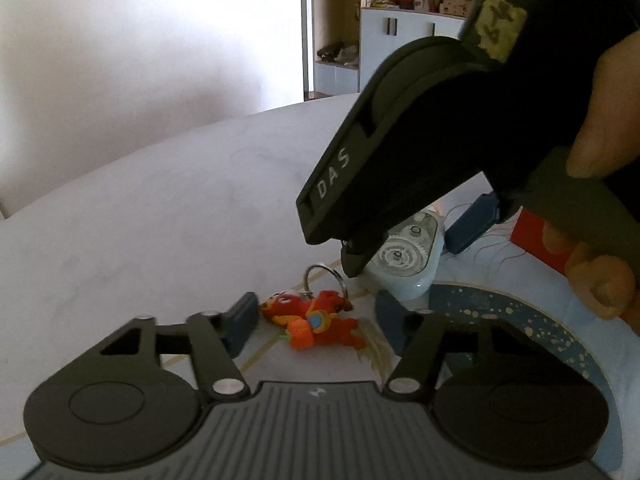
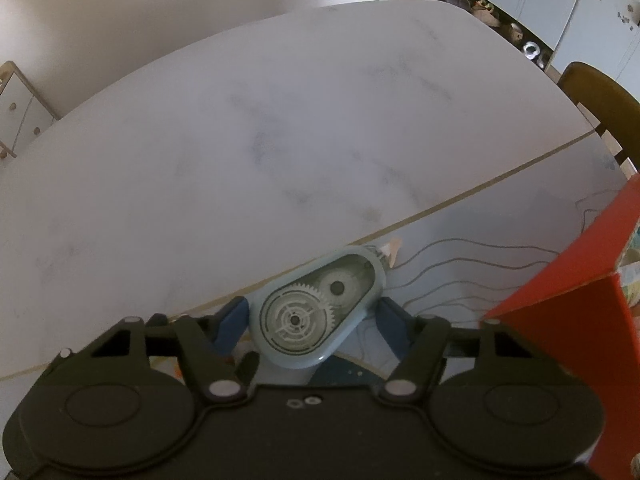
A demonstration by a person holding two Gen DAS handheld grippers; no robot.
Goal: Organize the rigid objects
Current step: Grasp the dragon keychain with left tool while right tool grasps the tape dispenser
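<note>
The pale bench [image 2: 240, 140] carries a red box [image 2: 568, 304] near its right edge. Beside the box, the right tongs [image 2: 310, 322] straddle a light-blue correction-tape dispenser [image 2: 316, 308], pads not visibly pressing. The left tongs [image 1: 316, 320] stand open around a red keychain figure [image 1: 316, 318].
</note>
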